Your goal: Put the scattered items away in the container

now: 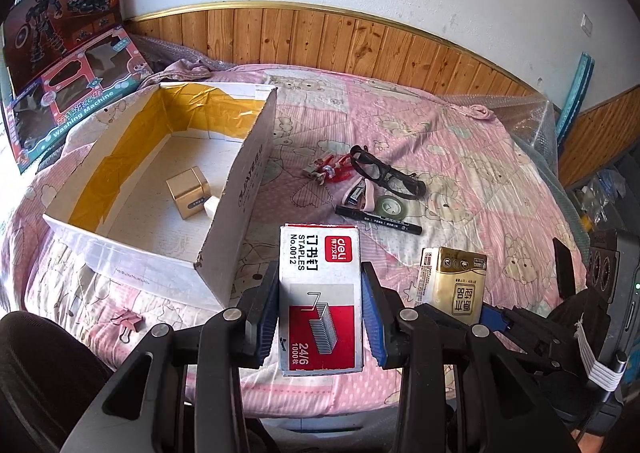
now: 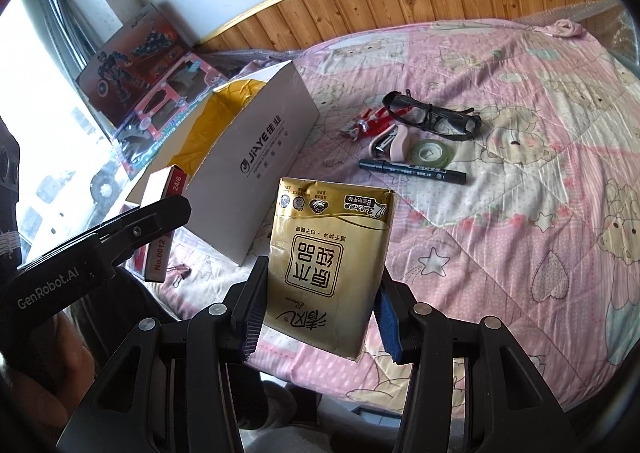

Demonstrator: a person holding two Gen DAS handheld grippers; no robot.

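Note:
My left gripper (image 1: pixel 320 309) is shut on a white and red staples box (image 1: pixel 320 293), held above the bed's near edge. Just right of it, my right gripper (image 2: pixel 320 305) is shut on a gold tissue pack (image 2: pixel 328 265), which also shows as the tissue pack (image 1: pixel 452 281) in the left wrist view. The open white cardboard box (image 1: pixel 240 189) lies to the left with a gold cube (image 1: pixel 188 191) inside. On the pink quilt beyond lie black glasses (image 1: pixel 388 173), a red toy (image 1: pixel 332 171), a pink stapler (image 1: pixel 360 195), a tape roll (image 1: pixel 390 207) and a black marker (image 1: pixel 378 219).
A pink binder clip (image 1: pixel 128 323) lies near the front edge of the quilt (image 1: pixel 460 157). Toy boxes (image 1: pixel 68 65) lean against the wall at the far left. Wood panelling (image 1: pixel 360 41) runs behind the bed. Bubble wrap (image 1: pixel 528 121) covers the right corner.

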